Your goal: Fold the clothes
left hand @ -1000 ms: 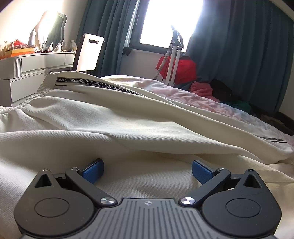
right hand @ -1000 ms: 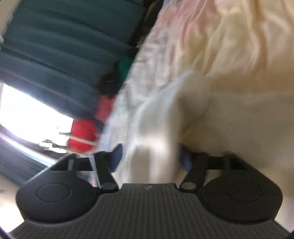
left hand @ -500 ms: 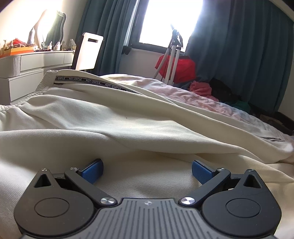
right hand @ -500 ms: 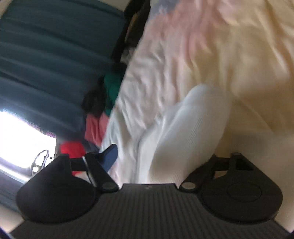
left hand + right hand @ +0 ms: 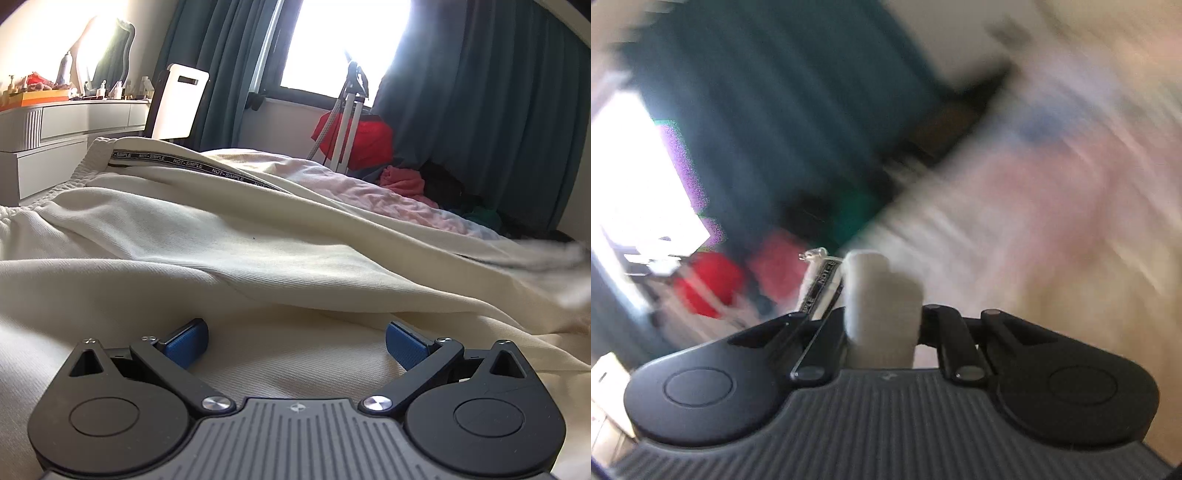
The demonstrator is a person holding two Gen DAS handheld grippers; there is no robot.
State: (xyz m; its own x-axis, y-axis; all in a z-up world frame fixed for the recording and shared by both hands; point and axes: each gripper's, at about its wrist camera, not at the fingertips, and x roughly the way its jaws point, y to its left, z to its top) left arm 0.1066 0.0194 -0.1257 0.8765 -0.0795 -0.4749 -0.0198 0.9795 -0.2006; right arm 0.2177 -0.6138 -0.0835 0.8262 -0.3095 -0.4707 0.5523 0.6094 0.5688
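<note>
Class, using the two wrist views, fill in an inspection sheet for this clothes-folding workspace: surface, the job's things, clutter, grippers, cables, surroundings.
Surface: bed with pinkish sheet, mostly covered by cloth.
Job's things: cream trousers spread flat, black lettered tape at waistband.
Clutter: red bag and pink clothes beyond the bed.
Grippers: left gripper open, resting on cloth; right gripper has just been closing, now shut on a cream cuff.
Cables: nothing seen.
Surroundings: teal curtains, bright window, white dresser; right view blurred.
</note>
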